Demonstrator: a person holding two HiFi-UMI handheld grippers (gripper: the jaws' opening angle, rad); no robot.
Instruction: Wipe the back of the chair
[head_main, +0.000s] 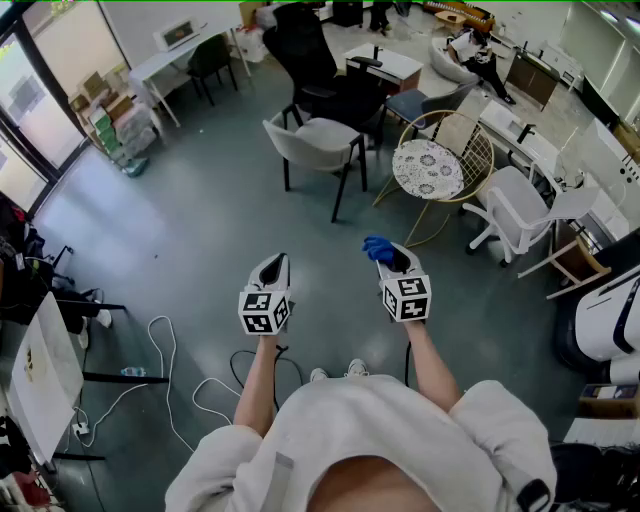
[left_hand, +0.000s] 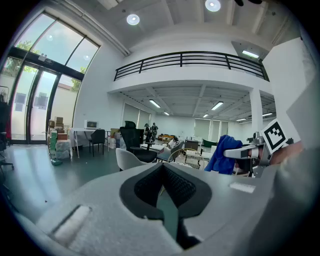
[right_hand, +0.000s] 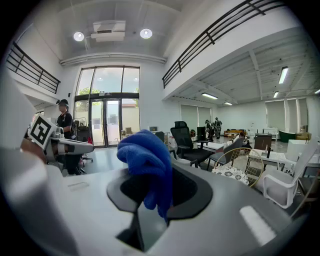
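**A:** What is the head view showing?

**B:** The person is holding both tools out over a smooth grey-green floor (head_main: 190, 230). The left tool (head_main: 275, 264) is pointing forward with its pale jaws drawn together. The right tool (head_main: 392, 256) is carrying a bunched blue cloth (head_main: 378, 247) at its tip.

**A:** And the chair?

**B:** The grey shell chair (head_main: 318, 138), a moulded seat on thin dark legs, is standing well ahead of both tools, and neither is touching it. A round wire chair (head_main: 428, 168) with a patterned cushion is sitting just to its right.

**A:** What is the left gripper view giving you?

**B:** The ribbed black pads (left_hand: 182, 187) are meeting at the tip, and nothing is sitting between them. The grey shell chair (left_hand: 131, 159) is showing beyond them, far off. At the right edge, the right tool is reaching in level, with the cloth (left_hand: 222, 152) hanging off it in soft folds.

**A:** And the right gripper view?

**B:** There the jaws are clamping on the cloth (right_hand: 147, 160). It is fluffy, with a short pile. It is bulging in a rounded lump above the pads and drooping down into the slot. The left tool (right_hand: 70, 146) is showing at the left edge.
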